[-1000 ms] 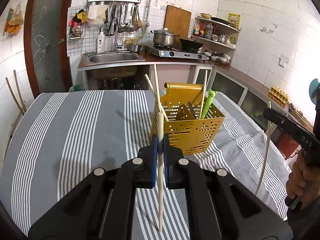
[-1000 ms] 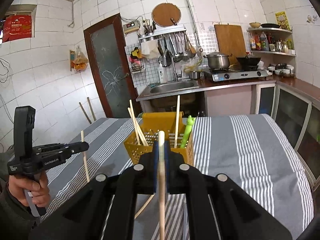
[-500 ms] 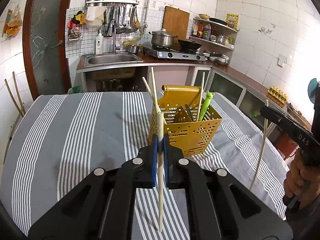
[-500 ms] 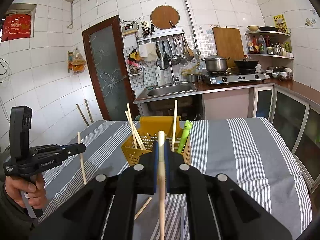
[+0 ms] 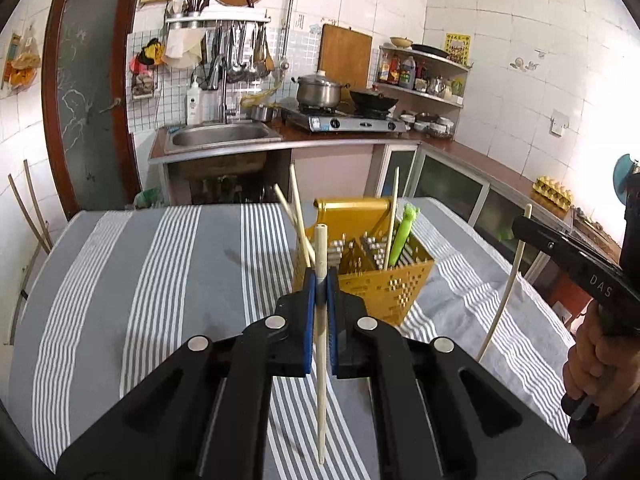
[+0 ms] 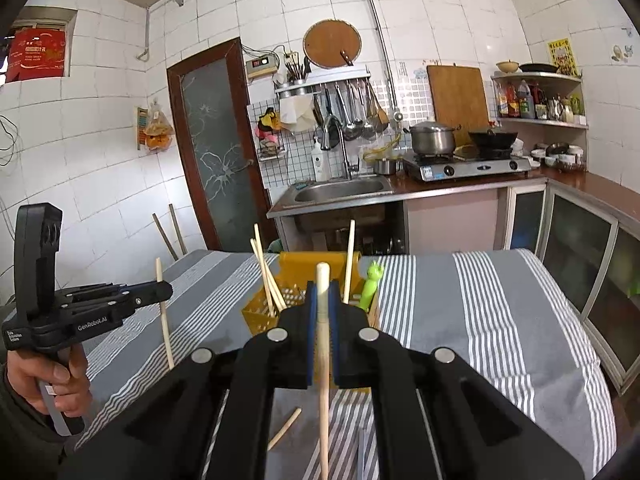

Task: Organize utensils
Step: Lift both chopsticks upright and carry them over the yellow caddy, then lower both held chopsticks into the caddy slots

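Observation:
A yellow perforated utensil holder (image 5: pixel 384 280) stands on the striped table and shows in the right wrist view too (image 6: pixel 260 312). It holds several chopsticks (image 5: pixel 296 216) and a green frog-topped utensil (image 5: pixel 402 236). My left gripper (image 5: pixel 320 280) is shut on an upright chopstick (image 5: pixel 321 380), just in front of the holder. My right gripper (image 6: pixel 323 300) is shut on another chopstick (image 6: pixel 323 400), close before the holder. Each gripper shows in the other's view, holding its chopstick (image 5: pixel 500 304) (image 6: pixel 164 320).
The table carries a grey and white striped cloth (image 5: pixel 160 280). One loose chopstick (image 6: pixel 285 428) lies on the cloth under my right gripper. Behind stand a sink (image 5: pixel 220 140), a stove with a pot (image 5: pixel 320 92), a door (image 5: pixel 84 100) and cabinets along the right.
Both grippers have risen and moved closer to the holder, each still holding its chopstick. The holder now looks lower and nearer in both views.

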`<state>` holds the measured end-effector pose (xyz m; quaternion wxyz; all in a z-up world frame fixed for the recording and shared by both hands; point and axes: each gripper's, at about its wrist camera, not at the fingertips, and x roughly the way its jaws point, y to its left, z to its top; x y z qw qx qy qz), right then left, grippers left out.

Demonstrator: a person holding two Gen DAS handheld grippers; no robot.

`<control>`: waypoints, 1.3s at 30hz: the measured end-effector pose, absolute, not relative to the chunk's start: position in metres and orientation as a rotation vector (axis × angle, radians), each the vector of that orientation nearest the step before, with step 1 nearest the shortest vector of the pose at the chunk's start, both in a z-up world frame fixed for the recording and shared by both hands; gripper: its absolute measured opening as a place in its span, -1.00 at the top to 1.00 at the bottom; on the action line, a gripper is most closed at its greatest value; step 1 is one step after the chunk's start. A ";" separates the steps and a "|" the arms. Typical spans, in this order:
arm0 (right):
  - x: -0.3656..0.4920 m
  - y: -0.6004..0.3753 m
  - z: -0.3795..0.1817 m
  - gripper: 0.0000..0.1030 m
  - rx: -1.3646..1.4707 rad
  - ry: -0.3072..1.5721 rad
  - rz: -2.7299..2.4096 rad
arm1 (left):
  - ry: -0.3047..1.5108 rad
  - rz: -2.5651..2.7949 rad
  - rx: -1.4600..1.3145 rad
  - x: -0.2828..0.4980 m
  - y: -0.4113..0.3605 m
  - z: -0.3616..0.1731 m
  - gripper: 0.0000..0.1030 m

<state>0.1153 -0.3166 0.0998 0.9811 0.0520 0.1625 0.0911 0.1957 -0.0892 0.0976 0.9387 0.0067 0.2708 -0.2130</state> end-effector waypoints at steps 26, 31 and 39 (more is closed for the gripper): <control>0.162 -0.304 0.204 0.89 0.030 0.094 0.162 | 0.350 -0.470 0.009 0.254 -0.133 0.200 0.92; 0.179 -0.299 0.205 0.89 0.021 0.082 0.157 | 0.334 -0.467 0.001 0.269 -0.138 0.202 0.92; 0.196 -0.300 0.197 0.89 0.029 0.101 0.154 | 0.316 -0.452 -0.003 0.290 -0.141 0.196 0.92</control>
